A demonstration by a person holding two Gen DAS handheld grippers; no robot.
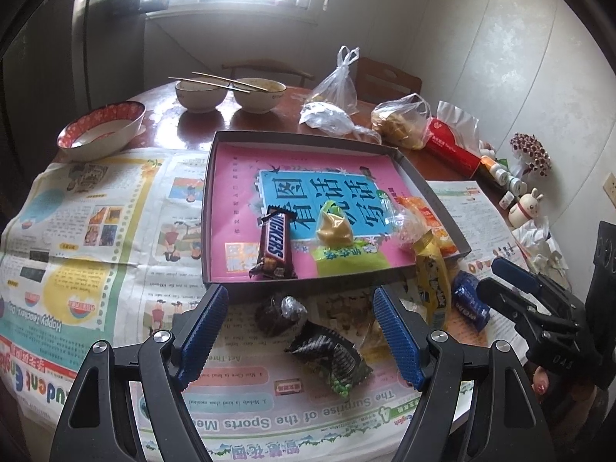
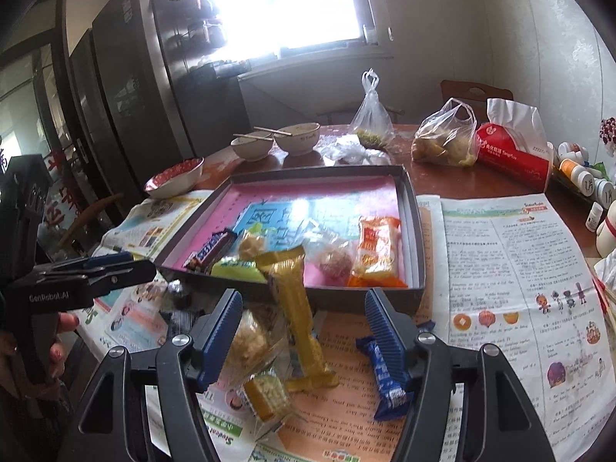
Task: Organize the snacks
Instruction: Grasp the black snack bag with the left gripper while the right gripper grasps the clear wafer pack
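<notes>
A grey tray lined with a pink sheet sits on newspaper spread over a round table. Inside the tray, along its near edge, lie a Snickers bar, a green packet, a yellow-filled pouch, a clear-wrapped round snack and an orange packet at the right. A long yellow bar leans over the tray's near rim, its lower end on the newspaper.

Outside the tray, on the newspaper, the left gripper hangs with its jaws apart and empty; between them lie a dark foil-topped snack and a black packet with green peas. The right gripper is also apart and clamps nothing; between its blue fingers lie the yellow bar's lower end, a clear-wrapped puffed snack and a small yellow cake. A blue bar lies touching or just under the right finger.

Far on the table stand three bowls, two with chopsticks across them, plastic bags and a red tissue pack
</notes>
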